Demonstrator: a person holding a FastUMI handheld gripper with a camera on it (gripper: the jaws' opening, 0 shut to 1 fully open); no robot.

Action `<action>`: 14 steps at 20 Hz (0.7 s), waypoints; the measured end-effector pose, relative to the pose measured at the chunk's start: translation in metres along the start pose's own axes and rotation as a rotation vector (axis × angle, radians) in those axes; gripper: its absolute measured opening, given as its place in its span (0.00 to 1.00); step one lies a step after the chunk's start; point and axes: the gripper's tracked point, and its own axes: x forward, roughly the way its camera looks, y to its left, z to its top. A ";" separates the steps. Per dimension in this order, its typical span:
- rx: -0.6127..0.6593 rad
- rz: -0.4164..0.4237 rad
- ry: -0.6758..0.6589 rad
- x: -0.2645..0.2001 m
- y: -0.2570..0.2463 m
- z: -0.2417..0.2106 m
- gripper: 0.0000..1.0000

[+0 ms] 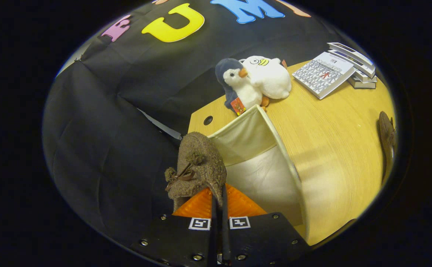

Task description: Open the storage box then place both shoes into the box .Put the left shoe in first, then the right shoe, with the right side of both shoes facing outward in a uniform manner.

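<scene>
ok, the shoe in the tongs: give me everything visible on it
The brown shoe looks like a fuzzy, woolly felt slipper with a small darker bow and a pompom on its side. It hangs lifted off the desk, one end rising beyond the tongs, whose fingers are closed together on its lower edge. It sits beside the open cream storage box, at the box's near corner, above the rim. Whether it touches the box cannot be told.

The gripper [219, 200] pinches a brown shoe [198, 167]; its fingers hide the shoe's rear edge. The shoe covers the box's [275, 163] near-left corner, and the box floor cannot be made out. A second shoe [386, 137] is cut off at the table's [334, 148] far side.
</scene>
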 end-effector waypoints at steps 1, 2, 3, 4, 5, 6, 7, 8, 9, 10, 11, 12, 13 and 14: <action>-0.014 0.018 0.024 0.003 0.003 -0.004 0.09; -0.032 0.007 0.044 0.001 0.003 -0.010 0.27; -0.061 -0.008 0.046 0.000 -0.001 -0.010 0.44; -0.076 0.009 0.031 -0.003 0.002 -0.008 0.56; -0.086 0.019 0.013 -0.002 0.004 -0.004 0.59; -0.114 0.015 -0.001 -0.014 0.005 0.003 1.00; -0.161 0.010 -0.027 -0.022 0.004 0.010 0.98; -0.207 0.002 -0.049 -0.031 0.001 0.018 0.98; -0.247 0.000 -0.075 -0.041 0.000 0.026 0.98; -0.279 0.006 -0.103 -0.049 -0.004 0.030 0.98; -0.304 0.015 -0.116 -0.061 -0.003 0.036 0.98; -0.321 0.015 -0.129 -0.072 -0.008 0.041 0.98; -0.335 0.009 -0.153 -0.084 -0.017 0.048 0.98; -0.347 0.003 -0.176 -0.095 -0.026 0.055 0.98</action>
